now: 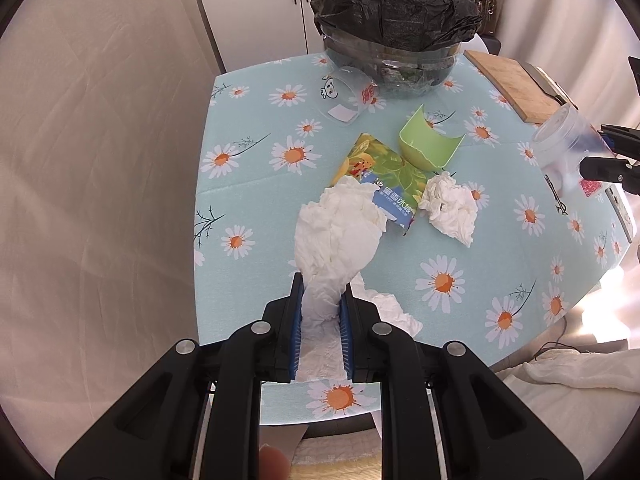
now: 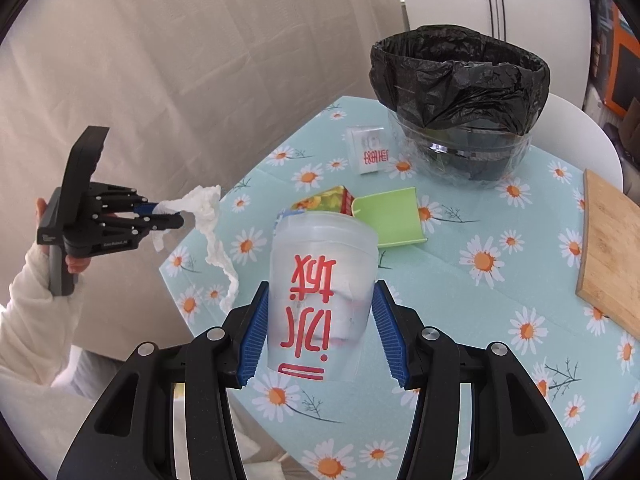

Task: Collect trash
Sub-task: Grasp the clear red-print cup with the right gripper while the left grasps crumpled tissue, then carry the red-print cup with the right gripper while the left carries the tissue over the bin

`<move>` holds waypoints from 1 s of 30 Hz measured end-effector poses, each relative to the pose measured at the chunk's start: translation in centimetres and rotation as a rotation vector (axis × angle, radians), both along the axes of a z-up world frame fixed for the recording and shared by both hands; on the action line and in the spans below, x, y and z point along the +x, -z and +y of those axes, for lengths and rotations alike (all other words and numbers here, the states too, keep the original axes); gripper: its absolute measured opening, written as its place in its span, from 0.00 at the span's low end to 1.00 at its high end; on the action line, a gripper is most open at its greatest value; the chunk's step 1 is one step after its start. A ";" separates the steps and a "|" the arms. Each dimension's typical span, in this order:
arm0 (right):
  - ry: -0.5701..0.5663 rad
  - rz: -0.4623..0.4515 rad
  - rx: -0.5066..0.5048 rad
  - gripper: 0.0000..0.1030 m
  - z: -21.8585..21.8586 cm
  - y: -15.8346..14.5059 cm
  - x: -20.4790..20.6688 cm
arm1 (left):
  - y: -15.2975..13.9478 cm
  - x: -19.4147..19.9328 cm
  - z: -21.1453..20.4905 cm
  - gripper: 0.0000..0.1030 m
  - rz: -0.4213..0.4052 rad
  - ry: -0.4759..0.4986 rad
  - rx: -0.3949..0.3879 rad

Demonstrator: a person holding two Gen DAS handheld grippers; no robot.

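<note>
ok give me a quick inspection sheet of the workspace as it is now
surface: table under a blue daisy-print cover
job's things: bin lined with a black bag at the far edge; crumpled tissue, printed wrapper, green cup piece, tipped clear cup on the table
clutter: wooden board at the right edge
grippers: left claw shut on a long tissue; right claw shut on a clear red-lettered cup
cables: thin dark one below the table edge
surroundings: pale curtain, white cabinet doors
</note>
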State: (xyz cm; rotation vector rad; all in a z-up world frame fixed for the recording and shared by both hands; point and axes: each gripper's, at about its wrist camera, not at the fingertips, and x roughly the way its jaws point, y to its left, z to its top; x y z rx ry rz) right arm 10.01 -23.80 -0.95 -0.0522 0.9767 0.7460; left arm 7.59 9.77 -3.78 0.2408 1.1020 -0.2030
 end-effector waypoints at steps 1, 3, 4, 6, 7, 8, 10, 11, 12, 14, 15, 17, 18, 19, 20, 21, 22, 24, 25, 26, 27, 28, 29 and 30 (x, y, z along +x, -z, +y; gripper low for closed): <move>0.002 -0.010 0.004 0.46 -0.1 -0.3 0.0 | -0.5 -0.1 0.0 0.16 -0.014 -0.001 0.005; 0.008 -0.029 0.013 0.46 -0.5 -1.0 -0.1 | -1.4 -0.4 -0.1 0.16 -0.040 -0.004 0.008; 0.012 -0.036 0.019 0.46 -0.7 -1.3 -0.2 | -1.9 -0.4 -0.2 0.16 -0.054 -0.003 0.006; 0.020 -0.052 0.023 0.46 -1.0 -2.1 -0.2 | -2.9 -0.4 -0.2 0.16 -0.080 -0.002 0.004; 0.024 -0.062 0.022 0.46 -1.2 -2.5 -0.1 | -3.3 -0.4 -0.3 0.16 -0.091 -0.001 0.004; 0.025 -0.073 0.022 0.46 -1.2 -2.9 -0.1 | -3.8 -0.3 -0.4 0.16 -0.103 0.001 0.007; 0.032 -0.098 0.018 0.46 -1.4 -3.8 0.1 | -4.5 0.1 -0.6 0.16 -0.123 0.009 0.015; 0.037 -0.110 0.016 0.46 -1.4 -4.3 0.2 | -4.8 0.2 -0.7 0.16 -0.131 0.015 0.017; 0.040 -0.119 0.018 0.46 -1.5 -4.7 0.3 | -5.2 0.4 -0.9 0.16 -0.145 0.021 0.023; 0.051 -0.140 0.011 0.46 -1.5 -5.4 0.6 | -6.2 0.9 -1.0 0.16 -0.172 0.031 0.020; 0.054 -0.149 0.006 0.46 -1.5 -5.7 0.8 | -6.6 1.2 -1.0 0.16 -0.183 0.038 0.015; 0.057 -0.166 -0.005 0.46 -1.4 -6.4 1.3 | -7.7 1.8 -1.2 0.16 -0.210 0.053 0.013; 0.058 -0.173 -0.013 0.46 -1.4 -6.6 1.5 | -8.2 2.2 -1.3 0.16 -0.222 0.065 0.009; 0.059 -0.182 -0.020 0.46 -1.2 -6.8 1.8 | -8.8 2.6 -1.4 0.16 -0.237 0.077 0.009; 0.065 -0.192 -0.025 0.46 -1.2 -7.1 2.1 | -9.3 3.1 -1.4 0.16 -0.250 0.089 0.008; 0.075 -0.198 -0.027 0.46 -1.2 -7.3 2.5 | -9.8 3.6 -1.5 0.16 -0.260 0.101 0.005; 0.087 -0.199 -0.027 0.46 -1.2 -7.6 2.9 | -10.4 4.1 -1.5 0.16 -0.267 0.111 0.004; 0.107 -0.211 -0.037 0.46 -1.1 -8.2 3.7 | -11.4 5.1 -1.8 0.16 -0.287 0.140 0.004; 0.115 -0.219 -0.044 0.46 -1.0 -8.5 4.0 | -11.9 5.6 -1.8 0.16 -0.300 0.155 0.002; 0.125 -0.227 -0.049 0.46 -0.9 -8.8 4.4 | -12.5 6.1 -1.9 0.16 -0.312 0.169 0.002; 0.136 -0.234 -0.052 0.46 -0.9 -9.1 4.8 | -13.0 6.7 -2.0 0.16 -0.325 0.183 0.000; 0.145 -0.240 -0.054 0.46 -0.9 -9.4 5.3 | -13.6 7.2 -2.1 0.17 -0.338 0.197 -0.004; 0.153 -0.247 -0.056 0.46 -0.8 -9.8 5.7 | -14.2 7.7 -2.2 0.17 -0.350 0.213 -0.009; 0.160 -0.255 -0.062 0.46 -0.6 -10.1 6.1 | -14.7 8.3 -2.4 0.17 -0.358 0.230 -0.015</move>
